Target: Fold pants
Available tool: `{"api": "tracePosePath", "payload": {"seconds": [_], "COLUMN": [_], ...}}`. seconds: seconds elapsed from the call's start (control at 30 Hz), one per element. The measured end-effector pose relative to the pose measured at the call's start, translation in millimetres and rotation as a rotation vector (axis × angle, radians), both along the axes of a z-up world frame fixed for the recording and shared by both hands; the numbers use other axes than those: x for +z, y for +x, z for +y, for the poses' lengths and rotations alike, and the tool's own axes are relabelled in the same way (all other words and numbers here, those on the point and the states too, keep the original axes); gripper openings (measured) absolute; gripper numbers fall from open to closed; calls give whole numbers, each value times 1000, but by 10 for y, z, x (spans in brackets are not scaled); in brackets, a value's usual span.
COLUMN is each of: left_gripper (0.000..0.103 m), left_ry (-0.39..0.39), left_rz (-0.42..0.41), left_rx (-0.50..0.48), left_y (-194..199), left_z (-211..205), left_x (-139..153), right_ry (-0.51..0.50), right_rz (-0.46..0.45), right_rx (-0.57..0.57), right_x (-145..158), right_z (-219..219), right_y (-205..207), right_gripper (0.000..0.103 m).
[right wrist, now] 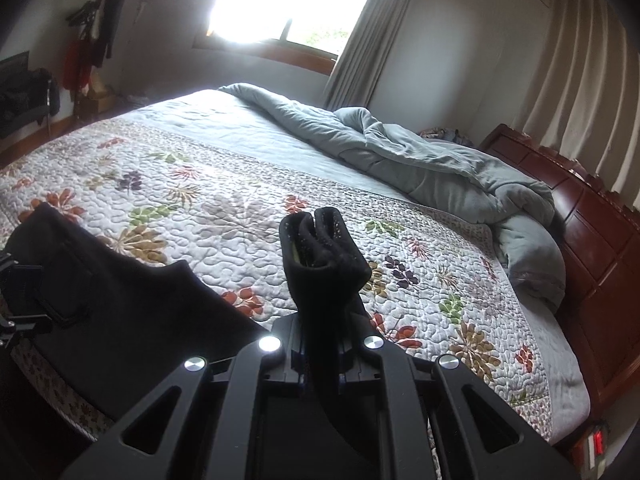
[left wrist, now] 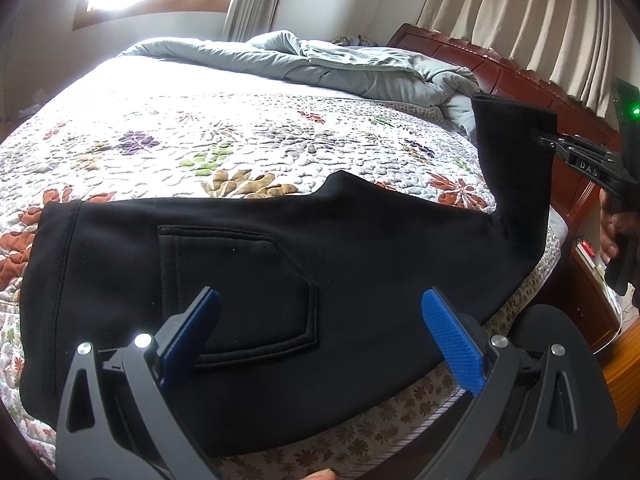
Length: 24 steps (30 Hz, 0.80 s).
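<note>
Already halved lengthwise, the black pants (left wrist: 248, 264) lie across the floral quilt (left wrist: 208, 136) in the left wrist view, waistband at nine o'clock and a back pocket (left wrist: 236, 292) facing up. At six o'clock the left gripper (left wrist: 320, 320) hovers above the seat with its blue pads (left wrist: 450, 330) well apart, holding nothing. At three o'clock the right gripper (left wrist: 538, 138) is clamped on the leg ends, lifted off the bed. From the right wrist view, that gripper (right wrist: 320, 364) has its jaws pressed together on the doubled cuffs (right wrist: 320, 248), which stand upright at centre frame, while the rest of the garment trails toward eight o'clock. A grey duvet (right wrist: 432, 168) lies bunched at two o'clock. Judging by this, the first fold is done; bringing the legs over to the waist remains.
</note>
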State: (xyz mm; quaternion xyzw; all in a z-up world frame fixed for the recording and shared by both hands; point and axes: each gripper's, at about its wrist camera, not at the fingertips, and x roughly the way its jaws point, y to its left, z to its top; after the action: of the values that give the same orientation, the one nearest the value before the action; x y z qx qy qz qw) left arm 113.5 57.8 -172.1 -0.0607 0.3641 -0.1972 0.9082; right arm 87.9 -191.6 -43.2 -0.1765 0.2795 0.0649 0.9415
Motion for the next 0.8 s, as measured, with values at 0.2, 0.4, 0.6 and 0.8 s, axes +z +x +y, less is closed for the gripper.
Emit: {"api": "tracePosePath", "payload": {"seconds": [0.2,0.4,0.6,0.8], "left_gripper": [100,100,100,100], "left_ry": [6,13,10,6], "left_rz": [11,23,28,29], "left_rx": [-2,-2,2,5], "left_y": [23,56,75,84], "left_z": [-19,-28,-20,-14], "left_x": [-37,-69,-80,-90], "right_ry": [-38,-83,-125,-130], "right_rz": [-1,9,16,24], "right_rx": [27,60,97,105], "right_x": [-83,-207,-308,-313], "right_z": [102,222,358,389], "right_y": [-19,-43,-87,-84], "right_gripper": [10,10,10,10]}}
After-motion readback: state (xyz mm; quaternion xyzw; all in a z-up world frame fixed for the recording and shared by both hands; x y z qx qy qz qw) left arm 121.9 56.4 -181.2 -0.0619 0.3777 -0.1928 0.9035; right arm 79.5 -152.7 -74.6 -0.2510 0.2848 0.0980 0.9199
